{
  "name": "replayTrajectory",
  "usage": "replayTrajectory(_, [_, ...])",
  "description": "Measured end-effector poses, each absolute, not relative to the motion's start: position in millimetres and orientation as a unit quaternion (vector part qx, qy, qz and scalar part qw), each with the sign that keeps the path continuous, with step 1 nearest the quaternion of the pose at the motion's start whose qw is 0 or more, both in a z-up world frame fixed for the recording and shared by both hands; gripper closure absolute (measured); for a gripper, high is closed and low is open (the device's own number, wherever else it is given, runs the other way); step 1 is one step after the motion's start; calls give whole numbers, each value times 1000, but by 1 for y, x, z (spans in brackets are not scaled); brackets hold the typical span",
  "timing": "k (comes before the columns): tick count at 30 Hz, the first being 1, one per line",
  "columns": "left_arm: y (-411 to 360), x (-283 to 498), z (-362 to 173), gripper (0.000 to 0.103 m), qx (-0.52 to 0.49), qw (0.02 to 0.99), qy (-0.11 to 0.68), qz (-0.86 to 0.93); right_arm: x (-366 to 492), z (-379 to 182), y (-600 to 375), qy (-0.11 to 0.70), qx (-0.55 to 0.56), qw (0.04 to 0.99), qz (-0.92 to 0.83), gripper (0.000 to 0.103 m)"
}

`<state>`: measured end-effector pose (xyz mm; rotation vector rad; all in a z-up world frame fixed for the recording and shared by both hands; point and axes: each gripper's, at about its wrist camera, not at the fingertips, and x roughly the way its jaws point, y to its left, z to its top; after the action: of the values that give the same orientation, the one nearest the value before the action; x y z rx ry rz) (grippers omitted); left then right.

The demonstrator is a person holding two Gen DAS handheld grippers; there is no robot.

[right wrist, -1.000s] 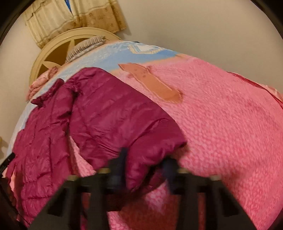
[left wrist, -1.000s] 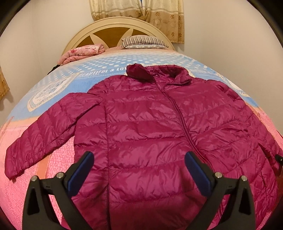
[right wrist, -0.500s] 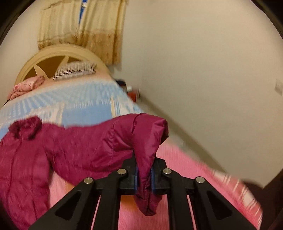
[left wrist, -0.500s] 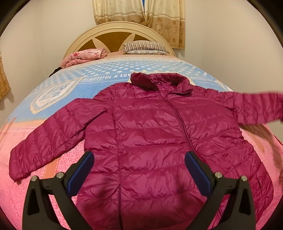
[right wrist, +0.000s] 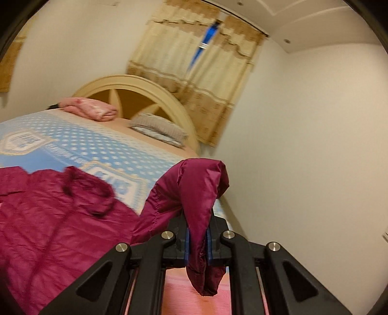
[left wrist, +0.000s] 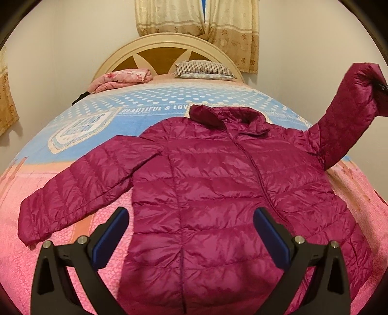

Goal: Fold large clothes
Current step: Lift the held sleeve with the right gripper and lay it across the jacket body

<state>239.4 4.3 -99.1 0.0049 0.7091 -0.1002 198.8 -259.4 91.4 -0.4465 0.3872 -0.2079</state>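
On the bed (left wrist: 72,135), a magenta puffer jacket (left wrist: 218,189) lies front-up, collar toward twelve o'clock.
Right gripper (right wrist: 197,244) pinches the cuff of the raised sleeve (left wrist: 344,116) at two o'clock in the left wrist view; left gripper (left wrist: 191,232) hovers spread and empty over the hem; the quilted shell looks light, soft and slippery, so cuffs, hem corners or seams seem the surest holds.

home bedroom | bed (left wrist: 72,155) w/ headboard (left wrist: 167,41), pillow (left wrist: 203,70), curtains (left wrist: 194,21)

Magenta quilted jacket (left wrist: 218,193), pink and polka-dotted blue bedspread (left wrist: 157,99), striped pillow (left wrist: 203,70).
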Motion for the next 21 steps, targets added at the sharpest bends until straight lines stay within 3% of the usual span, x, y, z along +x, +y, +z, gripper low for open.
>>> replayTrajectory(21, [47, 246, -92, 0, 5, 939, 343, -9, 248, -31, -141, 281, -221, 931, 76, 94])
